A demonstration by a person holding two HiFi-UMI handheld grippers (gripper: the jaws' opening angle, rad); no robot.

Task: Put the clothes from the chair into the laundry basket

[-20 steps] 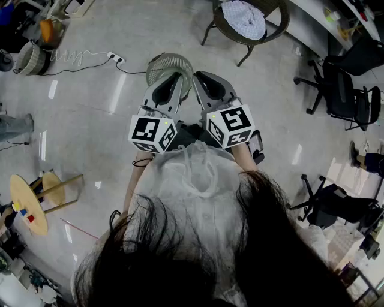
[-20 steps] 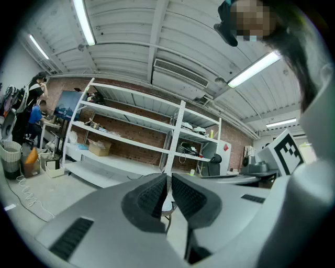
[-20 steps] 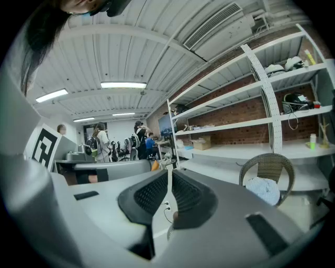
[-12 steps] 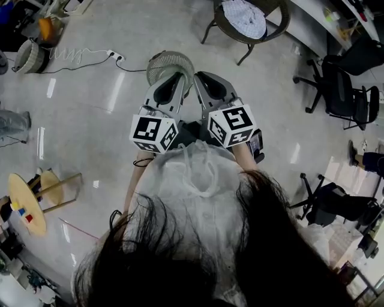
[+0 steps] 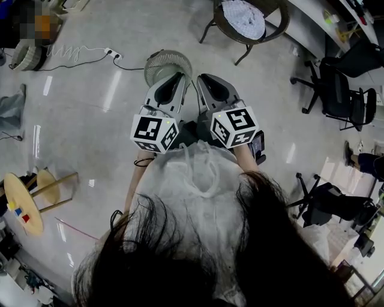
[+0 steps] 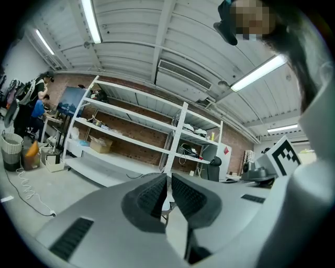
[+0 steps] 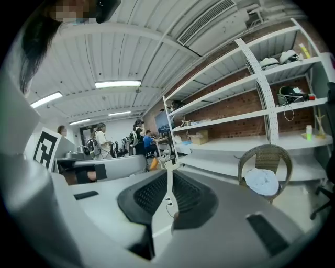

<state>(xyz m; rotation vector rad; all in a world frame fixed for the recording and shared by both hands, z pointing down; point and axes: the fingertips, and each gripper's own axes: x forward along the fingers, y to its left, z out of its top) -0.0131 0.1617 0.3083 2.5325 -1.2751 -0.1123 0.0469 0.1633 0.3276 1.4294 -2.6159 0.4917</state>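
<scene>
Both grippers are held side by side in front of the person's white top. The left gripper (image 5: 178, 77) has its jaws pressed together with only a sliver of light between the ribbed pads and nothing caught there. The right gripper (image 5: 203, 79), just beside it, is likewise closed on nothing.

In the head view, a round basket (image 5: 161, 62) stands on the floor directly past the left gripper's tips, partly covered by them. It sits between the grippers and the far side of the room, a little left of the line to the chair.

Off to the left of the left gripper, a white power strip (image 5: 111, 55) lies at the end of a dark cable. Nearer the person on that side is a round wooden stool (image 5: 23, 205) carrying small coloured blocks. Well out to the right of the right gripper stand black office chairs (image 5: 343, 96).

Farther ahead and to the right of the right gripper stands the wicker chair (image 5: 279, 23), well apart from both tools. The clothes (image 5: 243, 17) lie in a pale heap on its seat. In the right gripper view the chair (image 7: 272, 153) and clothes (image 7: 261, 181) sit right of the closed jaws.

Beyond everything run white shelves (image 6: 137, 123) against a brick wall, with a slatted bin (image 6: 11, 152) far to the left gripper's left.
</scene>
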